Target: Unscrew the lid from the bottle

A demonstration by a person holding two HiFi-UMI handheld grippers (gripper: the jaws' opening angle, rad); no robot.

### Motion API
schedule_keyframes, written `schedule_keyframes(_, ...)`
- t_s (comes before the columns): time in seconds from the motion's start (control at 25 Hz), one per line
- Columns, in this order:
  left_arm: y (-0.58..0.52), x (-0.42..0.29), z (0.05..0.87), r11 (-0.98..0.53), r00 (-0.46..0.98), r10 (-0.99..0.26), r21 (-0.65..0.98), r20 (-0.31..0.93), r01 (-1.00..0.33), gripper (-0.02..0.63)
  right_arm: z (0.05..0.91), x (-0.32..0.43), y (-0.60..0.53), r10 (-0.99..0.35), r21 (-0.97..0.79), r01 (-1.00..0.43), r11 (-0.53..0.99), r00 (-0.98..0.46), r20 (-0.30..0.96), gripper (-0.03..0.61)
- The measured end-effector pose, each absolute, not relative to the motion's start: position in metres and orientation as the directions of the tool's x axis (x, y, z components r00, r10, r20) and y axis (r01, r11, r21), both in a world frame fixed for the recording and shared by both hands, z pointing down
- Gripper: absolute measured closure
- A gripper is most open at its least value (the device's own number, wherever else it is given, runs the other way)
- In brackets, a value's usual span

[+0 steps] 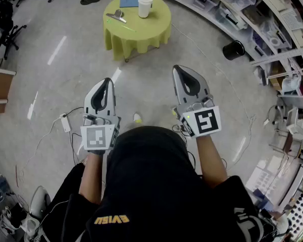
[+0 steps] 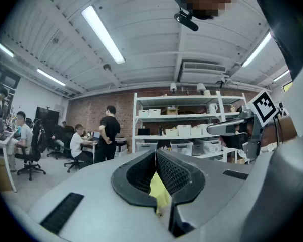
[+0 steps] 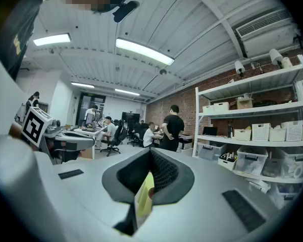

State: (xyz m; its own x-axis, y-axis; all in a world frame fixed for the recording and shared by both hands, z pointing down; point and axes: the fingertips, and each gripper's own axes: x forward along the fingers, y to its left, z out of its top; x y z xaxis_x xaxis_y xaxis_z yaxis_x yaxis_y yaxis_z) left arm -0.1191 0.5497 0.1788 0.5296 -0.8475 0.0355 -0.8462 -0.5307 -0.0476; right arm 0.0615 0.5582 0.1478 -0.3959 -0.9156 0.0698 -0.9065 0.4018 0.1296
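Observation:
A small round table [image 1: 141, 32] with a yellow-green cloth stands ahead of me across the floor. On it is a white bottle-like container with a lid [image 1: 145, 5], upright near the far edge. My left gripper [image 1: 108, 79] and right gripper [image 1: 177, 67] are held up at chest height, side by side, pointing toward the table and well short of it. Both are shut with nothing between the jaws. In the left gripper view the left gripper [image 2: 155, 151] has its jaws together, with a sliver of yellow cloth [image 2: 159, 190] behind them. The right gripper [image 3: 150, 150] looks the same in its own view.
A blue flat item [image 1: 129, 0] and a silver tool [image 1: 116, 16] also lie on the table. A black bin [image 1: 234, 50] and shelves with plastic boxes [image 1: 227, 9] line the right side. Cables [image 1: 65, 122] trail over the floor. A person in black [image 2: 109, 132] stands by the shelving.

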Motion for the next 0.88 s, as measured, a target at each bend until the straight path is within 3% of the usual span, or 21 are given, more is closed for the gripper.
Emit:
schedule_keyframes(0.56,0.549,-0.128,0.188,-0.568,0.565,-0.821,-0.023,0.085,-0.822,0.594,0.156,0.057,0.551,-0.923,0.091,-0.919,0.383,-0.378,0.065,0.567)
schedule_keyframes(0.88,0.557,-0.140,0.180,-0.569,0.566,-0.821,-0.026,0.076,-0.822,0.594,0.159,0.054,0.553,-0.905,0.084,-0.903,0.422,-0.415,0.094,0.285)
